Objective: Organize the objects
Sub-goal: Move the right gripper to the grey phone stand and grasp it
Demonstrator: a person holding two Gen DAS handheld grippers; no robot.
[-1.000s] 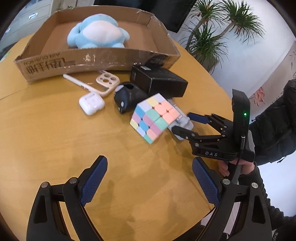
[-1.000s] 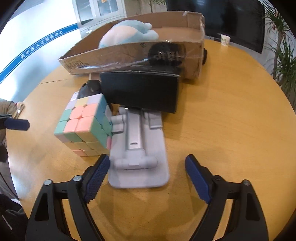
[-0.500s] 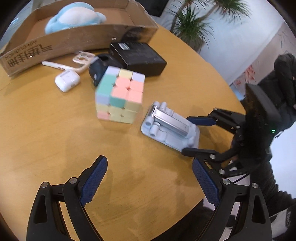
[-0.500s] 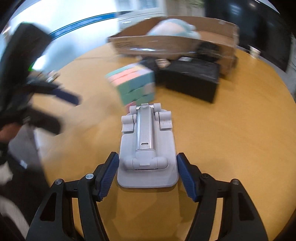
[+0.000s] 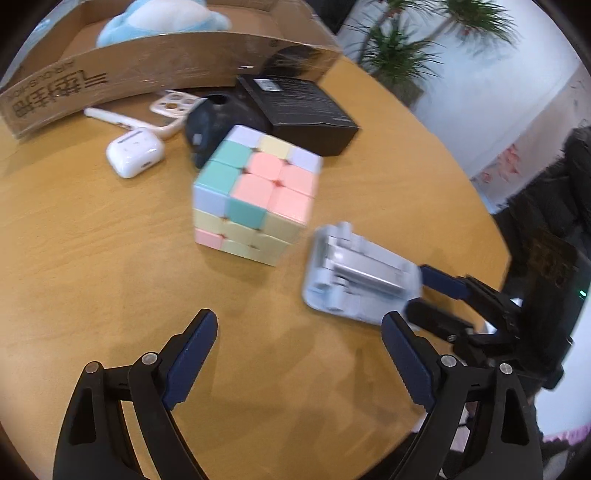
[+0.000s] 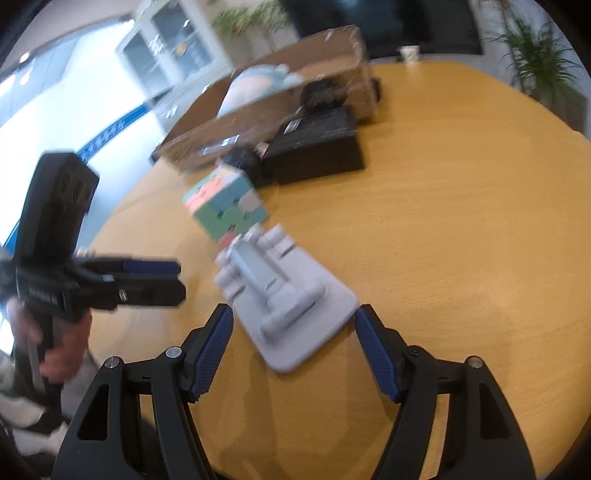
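A pastel puzzle cube [image 5: 255,199] [image 6: 225,206] stands mid-table. Just right of it lies a grey folding phone stand [image 5: 358,277] [image 6: 284,291], blurred by motion. My right gripper [image 6: 293,314] [image 5: 415,291] is open around the stand's near end. The stand sits skewed between the fingers, and a small gap shows at the left pad. My left gripper [image 5: 299,321] [image 6: 181,280] hovers in front of the cube, pointing steeply down. Its jaws are wide and closing slightly, with nothing between them.
A cardboard box [image 5: 147,62] at the back holds a blue plush [image 5: 159,18]. In front of it lie a black box [image 5: 299,107], a dark rounded object [image 5: 210,125], a white earbud case [image 5: 135,151] and a phone case [image 5: 170,107]. A person's hand [image 6: 62,350] grips the left tool.
The right gripper narrowed around the stand and drew it away from the cube; the stand now lies askew between the fingers. The left gripper sank closer to the cube.
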